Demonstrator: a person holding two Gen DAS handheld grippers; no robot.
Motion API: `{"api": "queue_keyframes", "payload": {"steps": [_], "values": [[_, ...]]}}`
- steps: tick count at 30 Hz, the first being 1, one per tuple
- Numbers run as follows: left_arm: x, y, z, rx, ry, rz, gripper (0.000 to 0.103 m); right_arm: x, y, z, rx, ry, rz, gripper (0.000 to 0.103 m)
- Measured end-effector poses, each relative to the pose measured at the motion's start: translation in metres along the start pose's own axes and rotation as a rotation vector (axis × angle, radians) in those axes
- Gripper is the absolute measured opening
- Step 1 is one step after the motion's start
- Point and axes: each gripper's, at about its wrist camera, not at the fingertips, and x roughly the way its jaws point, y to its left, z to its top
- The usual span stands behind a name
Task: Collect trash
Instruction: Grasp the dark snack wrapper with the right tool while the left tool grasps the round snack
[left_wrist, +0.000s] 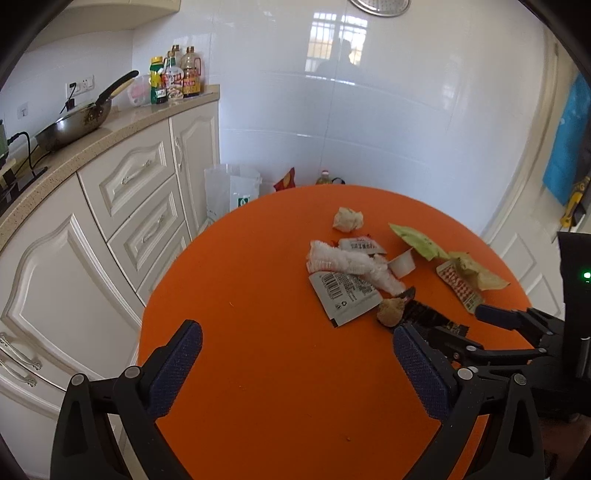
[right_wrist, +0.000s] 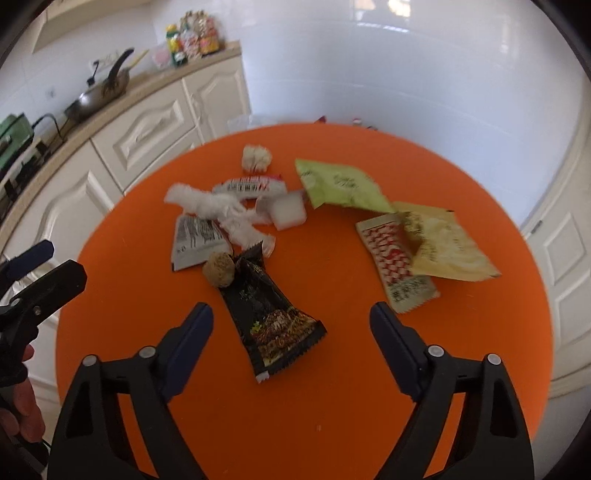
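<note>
Trash lies scattered on a round orange table (left_wrist: 258, 332) (right_wrist: 332, 406). A black snack wrapper (right_wrist: 273, 325) (left_wrist: 428, 314) lies nearest, between the fingers of my open right gripper (right_wrist: 291, 325), which hovers just above it. A brown crumb ball (right_wrist: 218, 272) (left_wrist: 390, 312) sits at its top end. Beyond lie a white barcode wrapper (right_wrist: 194, 240) (left_wrist: 343, 295), white crumpled tissue (right_wrist: 218, 206) (left_wrist: 351, 262), a green packet (right_wrist: 340, 184), a yellow packet (right_wrist: 447, 247) and a red-patterned packet (right_wrist: 395, 258). My left gripper (left_wrist: 297, 356) is open and empty over bare table, left of the pile.
White kitchen cabinets (left_wrist: 122, 206) with a counter stand to the left; a wok (left_wrist: 74, 125) and bottles (left_wrist: 177, 74) sit on it. A white bag (left_wrist: 229, 192) stands on the floor behind the table. A white tiled wall is at the back.
</note>
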Motion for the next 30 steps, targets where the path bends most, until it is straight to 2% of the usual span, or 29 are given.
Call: {"api": "queue_keyframes", "payload": {"steps": [3,5,6,7,9,10,11,12,13,19,25,30], "values": [[0.022,-0.003,0.005,0.002,0.017,0.004,0.102,0.016,0.001,0.002,-0.027,0.029,0.037,0.077],[0.035,-0.004,0.012,-0.001,0.028,0.004,0.102,0.022,0.004,0.004,-0.058,0.04,0.05,0.064],[0.039,-0.003,0.013,-0.005,0.03,0.006,0.102,0.023,0.008,0.004,-0.085,0.034,0.041,0.063],[0.045,-0.003,0.016,-0.009,0.035,0.007,0.102,0.024,0.011,0.005,-0.105,0.034,0.045,0.055],[0.053,-0.003,0.017,-0.014,0.041,0.009,0.102,0.025,0.02,0.004,-0.155,0.027,0.038,0.047],[0.058,-0.006,0.02,-0.012,0.044,0.01,0.102,0.025,0.022,0.004,-0.166,0.028,0.046,0.04],[0.063,-0.007,0.024,-0.008,0.047,0.011,0.102,0.024,0.022,0.003,-0.168,0.029,0.066,0.021],[0.066,-0.009,0.024,-0.004,0.047,0.011,0.102,0.022,0.019,0.002,-0.149,0.03,0.088,0.014],[0.069,-0.012,0.026,0.002,0.046,0.009,0.102,0.022,0.016,0.001,-0.134,0.03,0.095,0.011],[0.091,-0.029,0.032,0.051,0.044,-0.025,0.102,0.008,-0.012,-0.011,-0.026,0.019,0.119,0.008],[0.122,-0.045,0.036,0.1,0.068,-0.071,0.1,-0.003,-0.036,-0.019,0.038,0.0,0.096,0.008],[0.149,-0.056,0.03,0.11,0.1,-0.06,0.097,-0.007,-0.047,-0.021,0.068,-0.012,0.1,0.008]]}}
